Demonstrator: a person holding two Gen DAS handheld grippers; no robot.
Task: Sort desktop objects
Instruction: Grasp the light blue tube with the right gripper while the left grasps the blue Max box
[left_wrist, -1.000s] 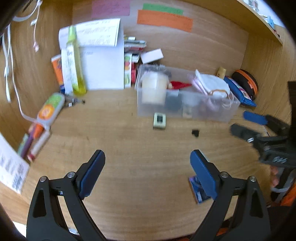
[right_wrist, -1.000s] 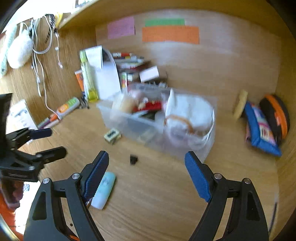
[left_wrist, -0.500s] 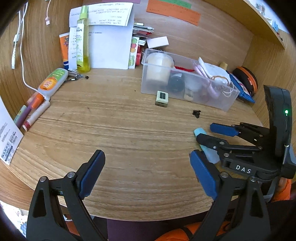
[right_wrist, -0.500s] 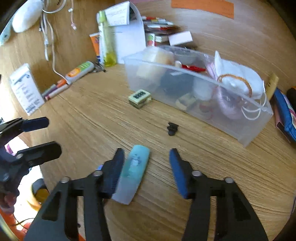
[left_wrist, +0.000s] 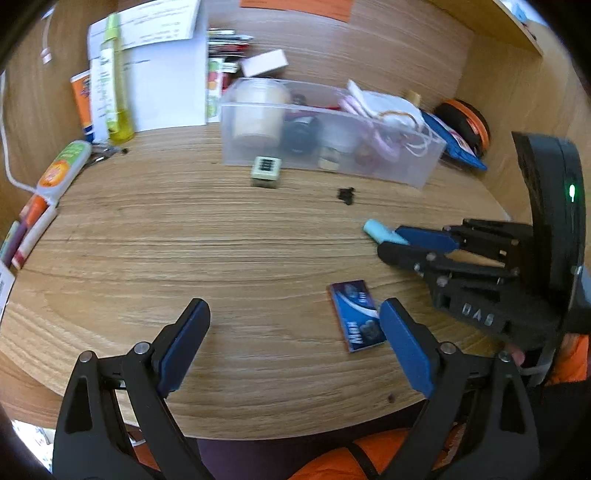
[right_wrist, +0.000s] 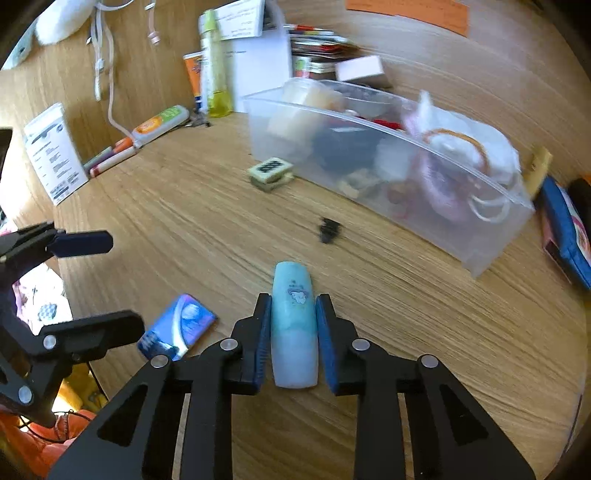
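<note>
My right gripper (right_wrist: 293, 314) is shut on a pale teal tube (right_wrist: 294, 325), which lies lengthwise between the blue pads on the wooden desk; its tip also shows in the left wrist view (left_wrist: 378, 230). My left gripper (left_wrist: 293, 332) is open and empty above the desk's front edge, with a small blue packet (left_wrist: 356, 315) by its right finger. The packet also shows in the right wrist view (right_wrist: 177, 326). A clear plastic bin (right_wrist: 454, 236) holding several items stands behind. A small green-white block (right_wrist: 271, 171) and a small black clip (right_wrist: 328, 230) lie in front of it.
At the back left stand a yellow bottle (right_wrist: 214, 70), papers and an orange tube. Markers (right_wrist: 110, 160) and a white box (right_wrist: 51, 153) lie at the left. A blue pouch (right_wrist: 565, 229) lies right of the bin. The desk's curved front edge (left_wrist: 258, 430) is close.
My right gripper has closed onto the teal tube, which was lying loose beside its left finger. The left gripper stays open and has shifted, bringing the blue packet into view.
</note>
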